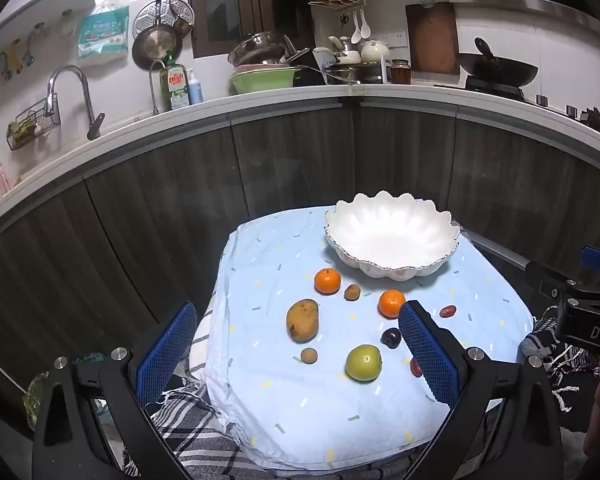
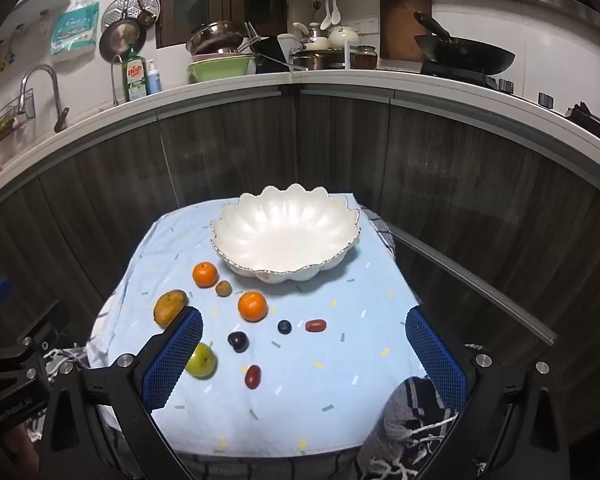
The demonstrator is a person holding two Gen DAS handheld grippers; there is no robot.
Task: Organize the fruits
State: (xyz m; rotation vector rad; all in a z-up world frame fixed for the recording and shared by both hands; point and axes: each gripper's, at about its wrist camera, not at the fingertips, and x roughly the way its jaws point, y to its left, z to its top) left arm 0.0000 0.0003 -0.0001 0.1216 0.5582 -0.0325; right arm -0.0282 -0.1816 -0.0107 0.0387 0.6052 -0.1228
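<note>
A white scalloped bowl (image 1: pixel 392 236) (image 2: pixel 286 236) stands empty at the back of a small table under a light blue cloth (image 1: pixel 332 400) (image 2: pixel 300 400). In front of it lie two mandarins (image 1: pixel 327 281) (image 1: pixel 391 303), a brown mango (image 1: pixel 302 320), a green apple (image 1: pixel 363 362), a dark plum (image 1: pixel 391 337), small brown longans (image 1: pixel 352 292) (image 1: pixel 309 355), red jujubes (image 2: pixel 315 325) (image 2: pixel 253 376) and a blueberry (image 2: pixel 284 326). My left gripper (image 1: pixel 298 354) hangs open over the near fruit. Over the table's near half my right gripper (image 2: pixel 304 356) is open too, holding nothing.
A striped towel (image 1: pixel 188 420) (image 2: pixel 416 412) lies under the cloth. Dark wooden cabinet fronts (image 1: pixel 292 168) curve closely behind the table. The counter above carries a sink tap (image 1: pixel 66 92), dish soap (image 1: pixel 176 84), pots and a wok (image 1: pixel 496 66).
</note>
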